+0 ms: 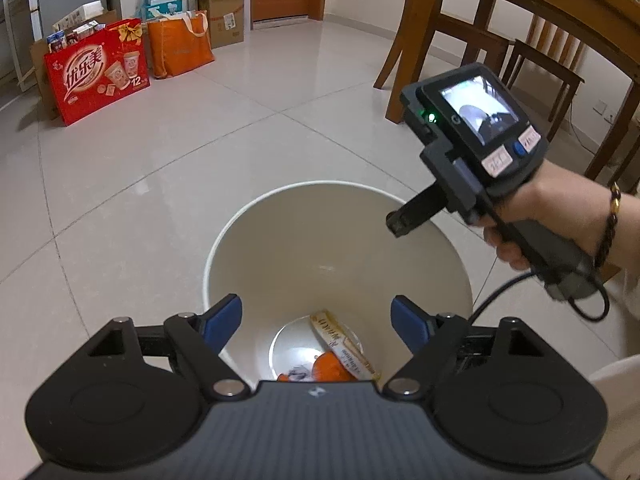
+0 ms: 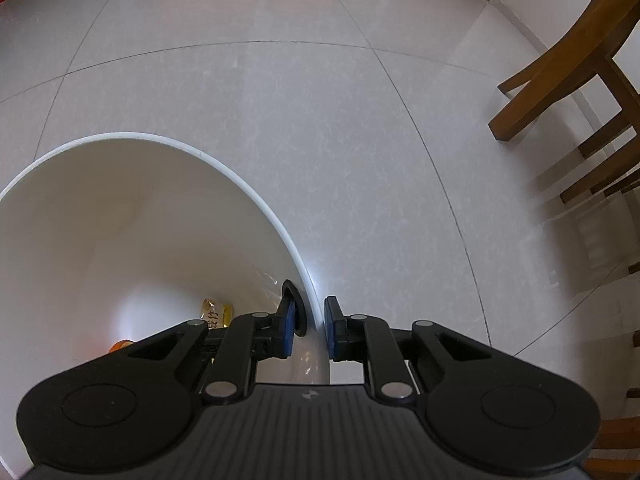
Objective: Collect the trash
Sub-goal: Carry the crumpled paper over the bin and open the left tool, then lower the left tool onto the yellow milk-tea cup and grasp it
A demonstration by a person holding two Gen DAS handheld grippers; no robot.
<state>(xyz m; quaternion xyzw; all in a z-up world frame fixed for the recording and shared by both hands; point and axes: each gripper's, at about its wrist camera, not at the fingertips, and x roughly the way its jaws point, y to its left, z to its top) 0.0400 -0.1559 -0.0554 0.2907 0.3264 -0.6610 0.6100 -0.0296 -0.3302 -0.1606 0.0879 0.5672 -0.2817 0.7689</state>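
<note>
- Trash (image 1: 340, 354) — a pale printed wrapper lying over something orange — sits at the bottom of the white bin (image 1: 248, 248), which stands on the tiled floor (image 1: 160, 168). In the right wrist view we see only a corner of the wrapper and a sliver of orange, low inside the bin.
- The left gripper (image 1: 316, 320) hangs over the bin's mouth, tilted downward. Its jaws stand wide apart with nothing between them, so we judge its piece has been let go into the bin.
- From those jaws the trash lies straight below and a little toward the camera side. The wrapper's long axis runs on a slant across the bin's base, from upper left to lower right in the left wrist view.
- The right gripper (image 2: 308, 328) has its jaws drawn close on the bin's rim, one blue pad inside the wall and one outside. In our reading it is clamped there to steady the bin, held by the person's right hand (image 1: 520, 224).
- We see no loose trash on the floor in either view; the red gift bag (image 1: 96, 68) and orange bag (image 1: 180, 48) against the far wall look like stored goods, not litter.
- The next move likely belongs to the left hand, the free one. It must lift clear of the rim without knocking it — the right is tied to the bin.
</note>
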